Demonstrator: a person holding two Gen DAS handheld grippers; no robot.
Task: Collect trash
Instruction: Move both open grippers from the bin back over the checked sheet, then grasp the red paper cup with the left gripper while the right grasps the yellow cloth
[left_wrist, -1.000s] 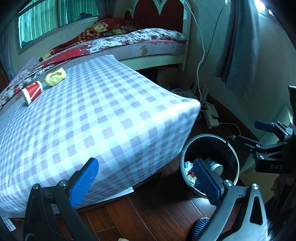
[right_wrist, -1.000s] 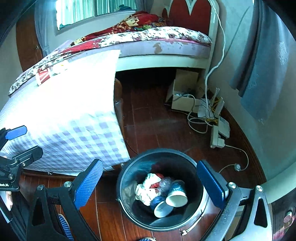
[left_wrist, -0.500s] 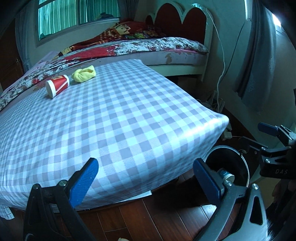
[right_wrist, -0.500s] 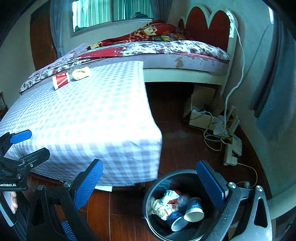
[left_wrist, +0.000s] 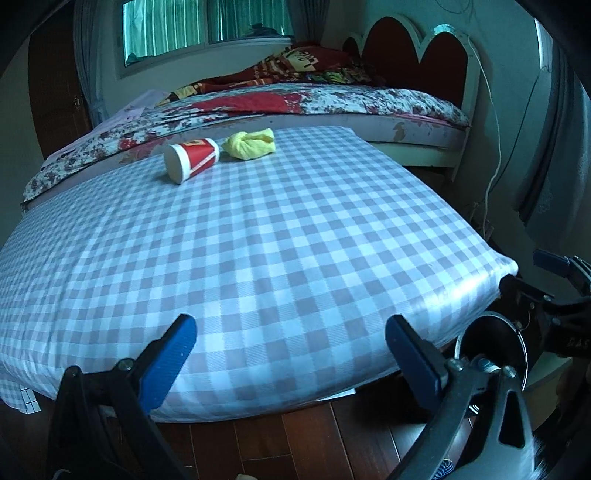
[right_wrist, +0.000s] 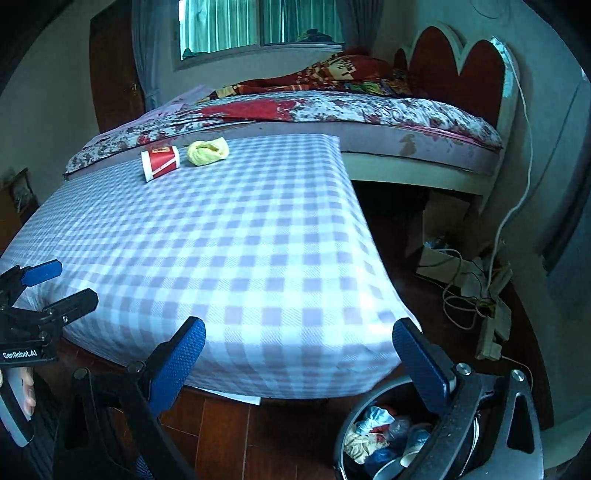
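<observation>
A red and white paper cup (left_wrist: 192, 159) (right_wrist: 160, 161) lies on its side at the far end of the checked table (left_wrist: 280, 236) (right_wrist: 236, 258). Beside it sits a crumpled yellow wad (left_wrist: 252, 144) (right_wrist: 207, 150). A black bin (right_wrist: 373, 439) (left_wrist: 491, 343) with cups and wrappers inside stands on the floor at the table's near right corner. My left gripper (left_wrist: 290, 356) is open and empty, low before the table's near edge. My right gripper (right_wrist: 299, 356) is open and empty too, above the bin and the table corner. Each gripper shows in the other's view, the right gripper (left_wrist: 554, 273) and the left gripper (right_wrist: 44, 284).
A bed (left_wrist: 332, 103) with a floral cover and a red headboard (right_wrist: 461, 55) stands behind the table. A power strip and tangled cables (right_wrist: 484, 299) lie on the wooden floor at the right, near a cardboard box (right_wrist: 439, 254). A hand (right_wrist: 26, 391) holds the left gripper.
Both cameras have risen and tilted up from the bin toward the table top. The cup and yellow wad now sit nearer the middle of view. Both grippers stayed open.
</observation>
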